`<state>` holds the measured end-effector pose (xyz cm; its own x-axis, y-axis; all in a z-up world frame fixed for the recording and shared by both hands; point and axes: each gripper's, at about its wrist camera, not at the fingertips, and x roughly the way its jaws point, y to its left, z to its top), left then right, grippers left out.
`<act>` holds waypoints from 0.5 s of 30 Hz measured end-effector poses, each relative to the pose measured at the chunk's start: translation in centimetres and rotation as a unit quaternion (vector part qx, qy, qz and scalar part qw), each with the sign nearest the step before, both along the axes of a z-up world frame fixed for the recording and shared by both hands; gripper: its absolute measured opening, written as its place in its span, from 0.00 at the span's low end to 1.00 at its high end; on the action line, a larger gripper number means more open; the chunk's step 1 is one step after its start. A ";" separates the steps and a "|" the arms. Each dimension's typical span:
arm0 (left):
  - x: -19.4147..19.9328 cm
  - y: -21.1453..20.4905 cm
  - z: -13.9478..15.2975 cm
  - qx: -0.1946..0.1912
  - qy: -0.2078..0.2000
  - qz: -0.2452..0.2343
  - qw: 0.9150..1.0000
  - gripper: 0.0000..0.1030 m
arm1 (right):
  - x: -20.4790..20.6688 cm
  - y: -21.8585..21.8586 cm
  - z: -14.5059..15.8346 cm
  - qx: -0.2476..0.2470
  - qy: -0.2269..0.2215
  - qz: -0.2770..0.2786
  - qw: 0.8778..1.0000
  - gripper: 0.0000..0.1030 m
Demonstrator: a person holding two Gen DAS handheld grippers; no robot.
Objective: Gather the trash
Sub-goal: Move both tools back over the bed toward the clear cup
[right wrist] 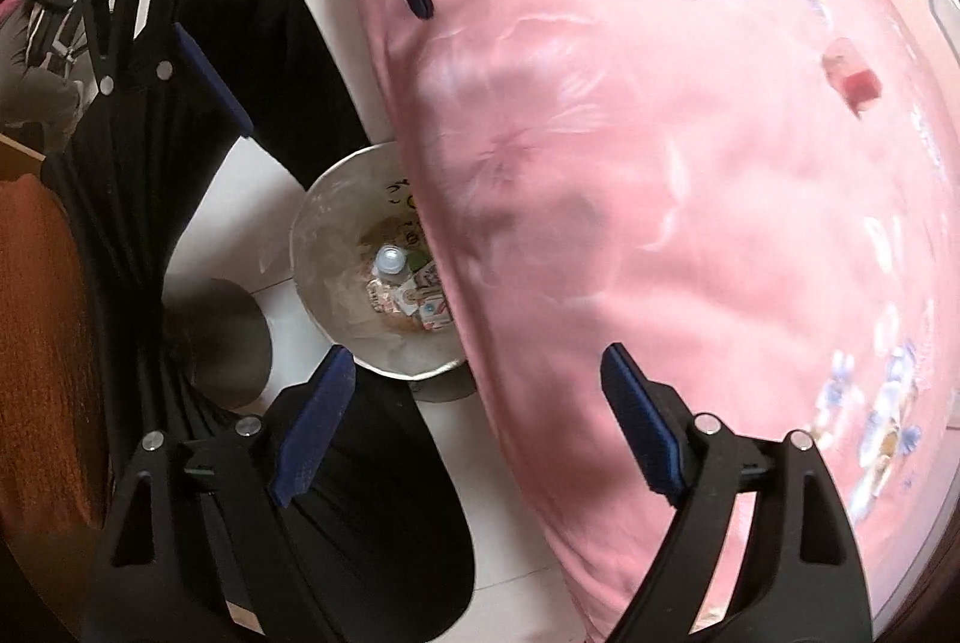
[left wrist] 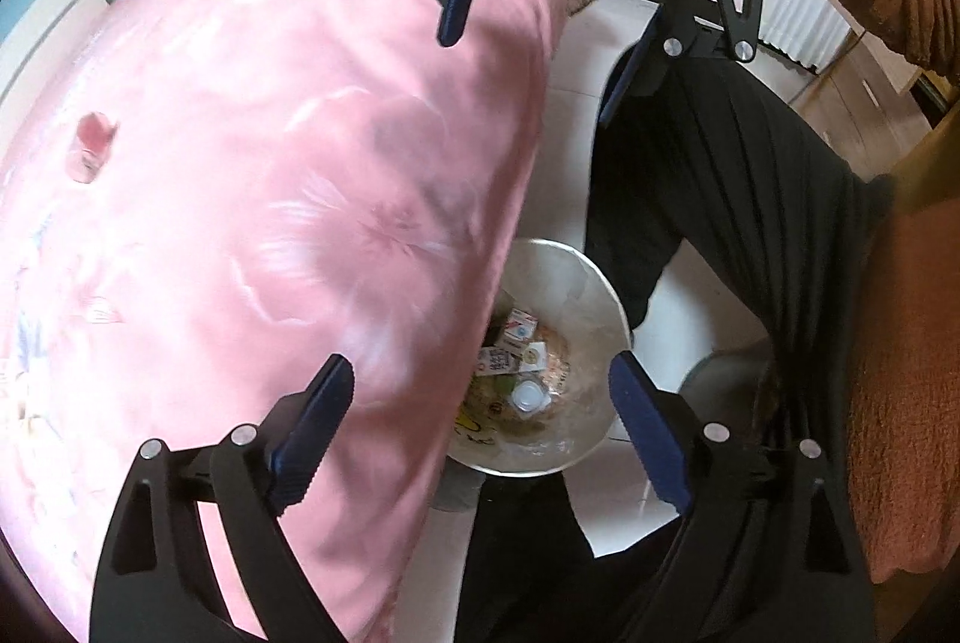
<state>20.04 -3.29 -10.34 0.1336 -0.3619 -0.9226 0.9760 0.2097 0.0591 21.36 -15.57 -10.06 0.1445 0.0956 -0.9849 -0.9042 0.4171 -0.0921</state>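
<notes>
A round white trash bin (left wrist: 585, 283) stands on the white floor beside the pink bed; it holds small cartons and a clear bottle (left wrist: 529, 395). The bin also shows in the right wrist view (right wrist: 312, 235), with the bottle (right wrist: 390, 262) inside. My left gripper (left wrist: 480, 421) is open and empty above the bin. My right gripper (right wrist: 474, 415) is open and empty above the bin's edge; it also shows in the left wrist view (left wrist: 534, 42). A pink carton-like piece of trash (left wrist: 93, 150) lies on the bed, also seen in the right wrist view (right wrist: 852, 75).
The pink flowered quilt (left wrist: 270, 193) overhangs part of the bin. The person's black trousers (left wrist: 720, 199) and a grey slipper (right wrist: 228, 343) stand next to the bin. A white radiator (left wrist: 792, 6) and wooden furniture sit beyond.
</notes>
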 end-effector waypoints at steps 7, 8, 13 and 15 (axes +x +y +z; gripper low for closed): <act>0.6 0.3 1.3 0.010 -0.025 0.018 0.999 0.88 | 1.0 -1.8 1.8 0.010 -0.027 -0.038 0.999 0.82; 0.7 0.4 1.4 0.011 -0.027 0.020 0.999 0.89 | 1.2 -2.2 2.1 0.012 -0.031 -0.045 0.998 0.82; 1.8 0.8 2.9 0.009 -0.039 0.030 0.999 0.89 | 2.7 -3.8 3.8 0.025 -0.053 -0.078 0.995 0.82; 2.4 0.9 3.7 0.008 -0.048 0.037 0.998 0.89 | 3.7 -4.5 4.5 0.029 -0.068 -0.095 0.993 0.82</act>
